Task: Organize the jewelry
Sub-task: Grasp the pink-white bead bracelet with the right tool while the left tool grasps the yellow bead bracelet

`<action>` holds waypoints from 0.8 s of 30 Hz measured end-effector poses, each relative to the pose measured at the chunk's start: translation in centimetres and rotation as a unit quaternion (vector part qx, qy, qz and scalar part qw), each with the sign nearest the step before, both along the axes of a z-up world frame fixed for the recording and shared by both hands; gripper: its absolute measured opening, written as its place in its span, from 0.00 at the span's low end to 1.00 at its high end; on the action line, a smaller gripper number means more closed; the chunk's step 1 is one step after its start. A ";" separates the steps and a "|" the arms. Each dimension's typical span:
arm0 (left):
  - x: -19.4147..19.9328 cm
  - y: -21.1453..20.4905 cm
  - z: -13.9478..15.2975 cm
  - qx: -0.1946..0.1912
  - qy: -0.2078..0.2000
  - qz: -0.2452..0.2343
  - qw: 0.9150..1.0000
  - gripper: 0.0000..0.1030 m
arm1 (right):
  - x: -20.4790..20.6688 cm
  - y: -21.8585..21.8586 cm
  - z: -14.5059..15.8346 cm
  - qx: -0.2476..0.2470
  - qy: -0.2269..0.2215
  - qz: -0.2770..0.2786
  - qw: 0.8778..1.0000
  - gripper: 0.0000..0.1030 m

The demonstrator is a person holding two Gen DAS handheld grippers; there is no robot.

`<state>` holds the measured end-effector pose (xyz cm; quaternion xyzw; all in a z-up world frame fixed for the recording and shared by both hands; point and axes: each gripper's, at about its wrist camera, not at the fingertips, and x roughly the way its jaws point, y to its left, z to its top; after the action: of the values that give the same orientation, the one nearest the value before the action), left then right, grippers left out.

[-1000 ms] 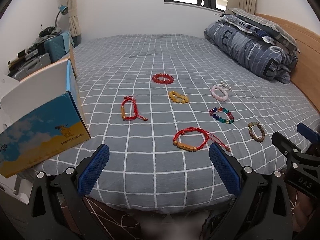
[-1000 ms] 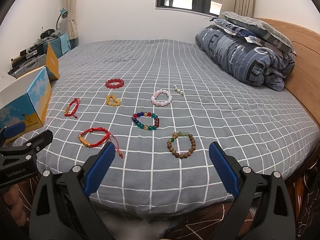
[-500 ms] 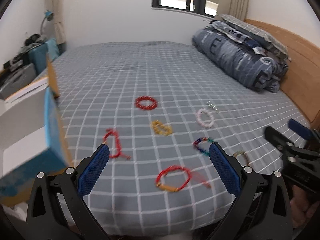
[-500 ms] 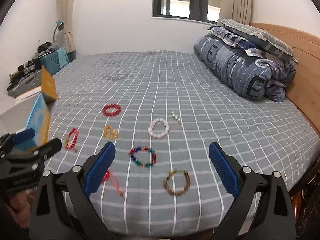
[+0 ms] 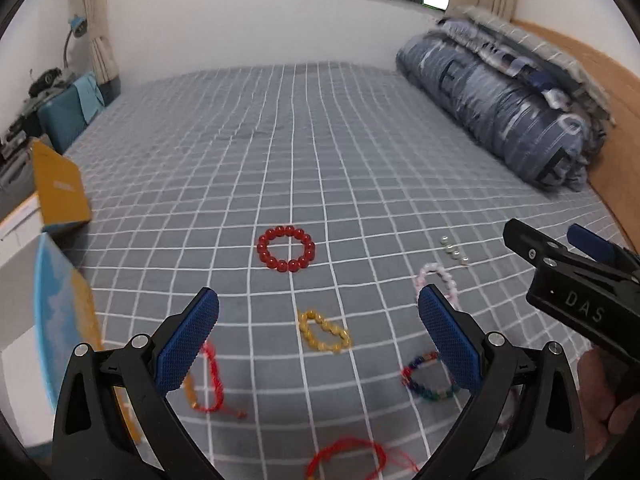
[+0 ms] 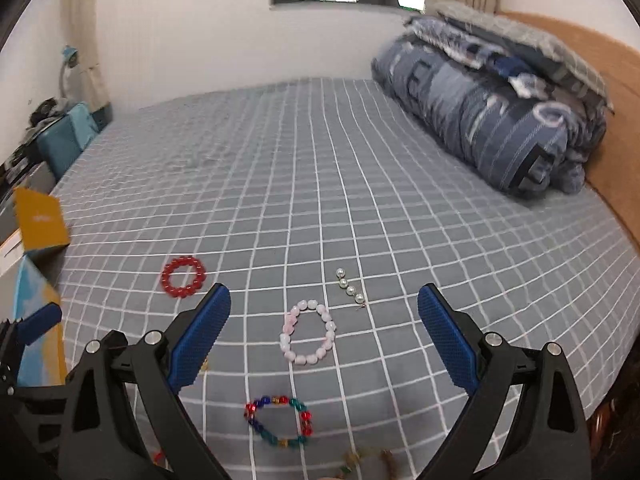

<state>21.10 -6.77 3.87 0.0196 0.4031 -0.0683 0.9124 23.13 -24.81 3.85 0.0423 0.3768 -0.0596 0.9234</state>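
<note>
I hold my left claw (image 5: 318,330) over the bed (image 5: 320,140), and its two blue fingers (image 5: 186,342) are wide apart with nothing between them. My right claw (image 6: 324,326) is wide apart too, and it holds nothing. All the jewelry lies flat on the gray checked bed cover. From my left claw I see a red bead bracelet (image 5: 286,249) out in front, lying alone. Nearer to me is a yellow bead bracelet (image 5: 325,332), between my two fingers. A red string bracelet (image 5: 204,380) lies by my left finger, and another red string bracelet (image 5: 346,458) is at the very bottom, close to me. From my right claw I see a pink bead bracelet (image 6: 307,332) in the middle, between my fingers. Just beside it, a bit farther off, is a short row of white pearls (image 6: 351,291). A bracelet of many colors (image 6: 279,420) lies closer to me. At the bottom edge there is a brown bead bracelet (image 6: 368,460), but it is blurry. An open box (image 5: 60,308) with blue and yellow sides sits at the left edge of the bed. A rolled blue blanket (image 6: 492,128) lies far off on the right.
</note>
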 end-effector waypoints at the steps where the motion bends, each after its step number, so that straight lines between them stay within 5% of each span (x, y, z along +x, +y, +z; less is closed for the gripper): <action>1: 0.7 -0.1 -0.8 0.003 0.010 0.002 1.000 0.95 | 0.8 -0.1 -0.8 0.004 0.011 -0.001 1.000 0.88; 12: 5.5 -0.6 -9.8 0.018 0.110 0.009 0.994 0.95 | 4.5 -1.3 -9.6 0.013 0.098 0.017 0.995 0.88; 19: 6.2 -0.5 -11.9 0.034 0.125 0.015 0.992 0.95 | 5.1 -1.8 -11.8 0.034 0.128 0.024 0.991 0.88; 24: 5.9 -0.3 -12.8 0.046 0.127 0.009 0.991 0.94 | 5.6 -1.3 -13.6 0.037 0.165 0.032 0.985 0.71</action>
<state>27.01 -7.11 -8.91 0.0491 0.5183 -0.0438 0.8527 28.78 -26.14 -9.79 0.0537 0.5274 -0.0220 0.8476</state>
